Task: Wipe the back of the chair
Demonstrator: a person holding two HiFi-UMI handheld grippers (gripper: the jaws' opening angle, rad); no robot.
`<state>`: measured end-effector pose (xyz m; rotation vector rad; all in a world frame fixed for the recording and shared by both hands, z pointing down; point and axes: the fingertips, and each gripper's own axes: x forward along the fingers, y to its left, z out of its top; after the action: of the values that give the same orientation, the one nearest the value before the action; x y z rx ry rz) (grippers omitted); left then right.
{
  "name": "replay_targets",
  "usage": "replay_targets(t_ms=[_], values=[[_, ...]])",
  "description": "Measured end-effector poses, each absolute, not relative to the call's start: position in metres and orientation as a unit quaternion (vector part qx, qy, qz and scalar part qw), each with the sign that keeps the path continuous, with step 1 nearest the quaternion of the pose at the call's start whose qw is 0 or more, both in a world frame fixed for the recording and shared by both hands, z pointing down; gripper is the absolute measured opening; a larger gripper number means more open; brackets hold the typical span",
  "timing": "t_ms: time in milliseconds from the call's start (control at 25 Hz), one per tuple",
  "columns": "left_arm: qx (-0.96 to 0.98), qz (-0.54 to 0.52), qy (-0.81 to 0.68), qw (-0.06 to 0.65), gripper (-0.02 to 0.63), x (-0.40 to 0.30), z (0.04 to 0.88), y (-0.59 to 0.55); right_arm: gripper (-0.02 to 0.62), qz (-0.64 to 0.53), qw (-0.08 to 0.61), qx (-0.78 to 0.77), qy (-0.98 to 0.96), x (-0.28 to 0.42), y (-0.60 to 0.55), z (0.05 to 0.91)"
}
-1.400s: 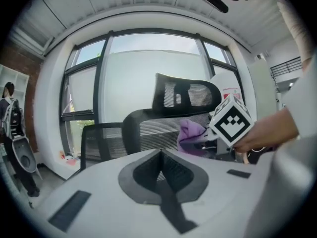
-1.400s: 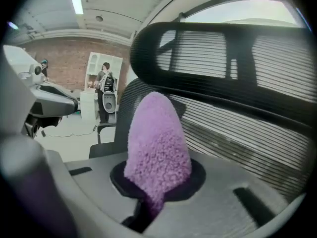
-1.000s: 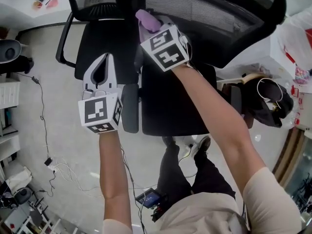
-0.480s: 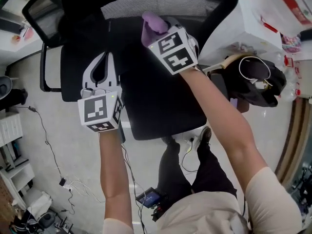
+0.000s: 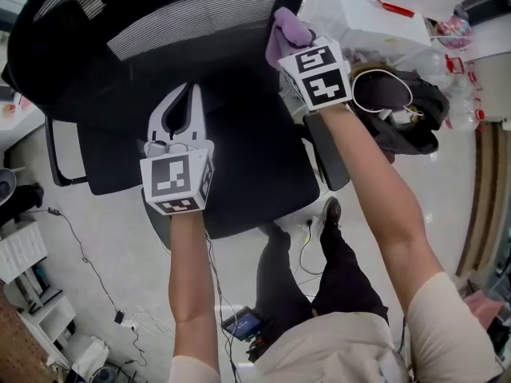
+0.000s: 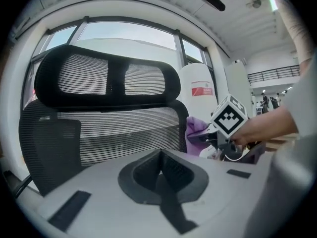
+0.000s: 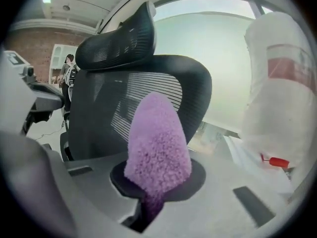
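Head view: right gripper (image 5: 294, 45), clamping purple cloth (image 5: 289, 27), has reached mesh backrest's (image 5: 192, 21) right edge, probably finishing 1 pass; left gripper (image 5: 190, 94) jaws together, empty.

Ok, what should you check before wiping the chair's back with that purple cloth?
1. Purple cloth clamped in the right gripper: ok.
2. Cloth touching the chair back: cannot tell; it sits by the back's side edge.
3. Left gripper out of the cloth's path: ok, it is over the seat.
4. Chair held steady: not ok; the left gripper is shut on nothing.
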<state>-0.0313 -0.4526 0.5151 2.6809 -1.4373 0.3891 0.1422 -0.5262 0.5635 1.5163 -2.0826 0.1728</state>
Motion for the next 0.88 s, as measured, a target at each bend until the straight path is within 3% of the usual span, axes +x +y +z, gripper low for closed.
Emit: replay_targets(t_ms=[200,400,880], values=[[0.871,0.128,-0.473,0.040,0.006,-0.034,0.517,-0.451,0.023,0.061,0.278,0.564,-0.775,0.139,-0.526,0.565],[0.859,0.125,-0.494,0.042,0.006,-0.072,0.519,-0.448,0.023,0.054,0.267,0.541,-0.796,0.086,-0.528,0.560],[0.778,0.117,-0.614,0.059,0.006,-0.294,0.519,-0.401,0.024,0.013,0.272,0.370,-0.888,-0.231,-0.507,0.565]])
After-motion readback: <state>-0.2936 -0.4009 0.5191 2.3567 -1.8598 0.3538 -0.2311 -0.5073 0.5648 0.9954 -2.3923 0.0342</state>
